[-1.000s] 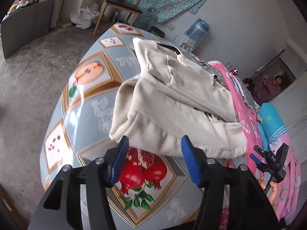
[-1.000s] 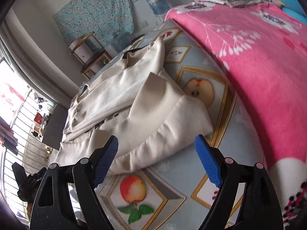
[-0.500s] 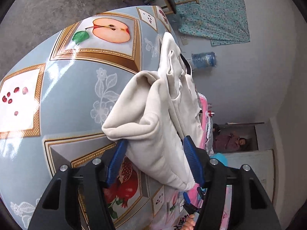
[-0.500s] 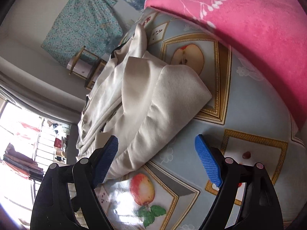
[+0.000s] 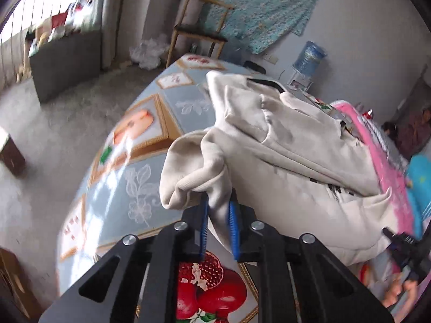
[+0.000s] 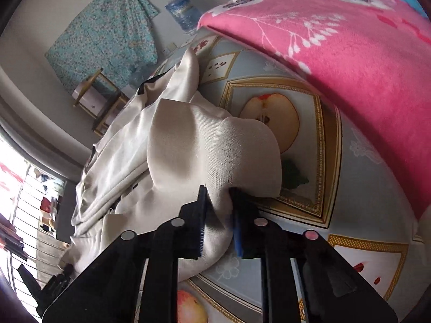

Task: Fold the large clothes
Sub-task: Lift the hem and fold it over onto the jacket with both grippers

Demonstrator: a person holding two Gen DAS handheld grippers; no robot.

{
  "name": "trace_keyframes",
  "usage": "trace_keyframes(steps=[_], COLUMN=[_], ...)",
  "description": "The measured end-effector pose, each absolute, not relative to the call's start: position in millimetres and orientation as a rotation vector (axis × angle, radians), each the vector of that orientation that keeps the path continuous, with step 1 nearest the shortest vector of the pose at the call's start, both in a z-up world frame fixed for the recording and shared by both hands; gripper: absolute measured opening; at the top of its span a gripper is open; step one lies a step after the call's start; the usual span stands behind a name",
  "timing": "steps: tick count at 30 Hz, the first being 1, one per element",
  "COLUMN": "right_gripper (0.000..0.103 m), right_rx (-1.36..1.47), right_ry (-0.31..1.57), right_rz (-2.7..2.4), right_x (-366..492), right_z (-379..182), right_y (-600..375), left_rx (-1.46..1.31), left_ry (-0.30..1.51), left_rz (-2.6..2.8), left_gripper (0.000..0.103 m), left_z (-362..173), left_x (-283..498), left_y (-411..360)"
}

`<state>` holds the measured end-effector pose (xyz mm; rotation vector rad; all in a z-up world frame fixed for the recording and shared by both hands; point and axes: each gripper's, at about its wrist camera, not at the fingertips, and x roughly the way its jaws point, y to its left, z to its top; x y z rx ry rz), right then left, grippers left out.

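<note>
A large cream zip-up jacket (image 5: 282,148) lies partly folded on a table covered with a fruit-print cloth (image 5: 150,177). My left gripper (image 5: 218,210) is shut on the jacket's near left hem corner, and the cloth bunches up over the blue pads. My right gripper (image 6: 218,210) is shut on the near right hem corner of the same jacket (image 6: 172,140), which bulges up over its fingers. The jacket's black-lined collar (image 5: 265,83) lies at the far end.
A pink floral blanket (image 6: 336,43) covers the table's right side. A wooden chair (image 5: 199,32), a teal cloth on the wall (image 5: 256,8) and a water bottle (image 5: 308,56) stand beyond the table. The other gripper (image 5: 404,245) shows at the left wrist view's right edge.
Both grippers moved in onto the jacket's near hem and closed on it, from wide open a second ago. The hem corners now bunch up and lift at the jaws.
</note>
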<state>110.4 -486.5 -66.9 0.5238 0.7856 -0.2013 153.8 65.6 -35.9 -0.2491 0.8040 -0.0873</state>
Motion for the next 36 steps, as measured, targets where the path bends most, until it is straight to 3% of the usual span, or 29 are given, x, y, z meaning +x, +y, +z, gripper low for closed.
trace_keyframes(steps=[5, 11, 17, 21, 24, 26, 27, 29, 31, 36], right_gripper=[0.007, 0.007, 0.007, 0.009, 0.021, 0.035, 0.039, 0.06, 0.066, 0.079], right_rx=[0.379, 0.372, 0.371, 0.412, 0.402, 0.384, 0.384, 0.35, 0.265, 0.239], right_ry=[0.706, 0.655, 0.67, 0.768, 0.867, 0.92, 0.937, 0.951, 0.928, 0.86], right_rz=[-0.216, -0.168, -0.138, -0.126, -0.15, -0.171, -0.165, -0.163, -0.196, -0.173], right_x=[87, 56, 11, -12, -14, -14, -15, -19, -27, -30], right_z=[-36, -14, -6, -30, -55, -61, -61, -53, -37, -14], right_y=[-467, -465, -455, -459, -465, -471, -474, -478, -477, -473], left_rx=[-0.046, -0.049, -0.105, -0.192, -0.218, -0.251, -0.278, -0.323, -0.333, -0.284], left_ry=[0.631, 0.584, 0.677, 0.833, 0.948, 1.0, 1.007, 0.985, 0.948, 0.892], left_rz=[-0.119, -0.156, -0.216, -0.221, -0.201, -0.193, -0.192, -0.196, -0.182, -0.135], left_gripper=[0.009, 0.009, 0.009, 0.01, 0.015, 0.019, 0.024, 0.043, 0.056, 0.067], left_z=[4, 32, 33, -1, -36, -46, -46, -40, -31, -22], left_x=[128, 103, 55, 30, 28, 26, 23, 13, 2, 6], left_y=[49, 63, 98, 120, 127, 135, 143, 160, 174, 175])
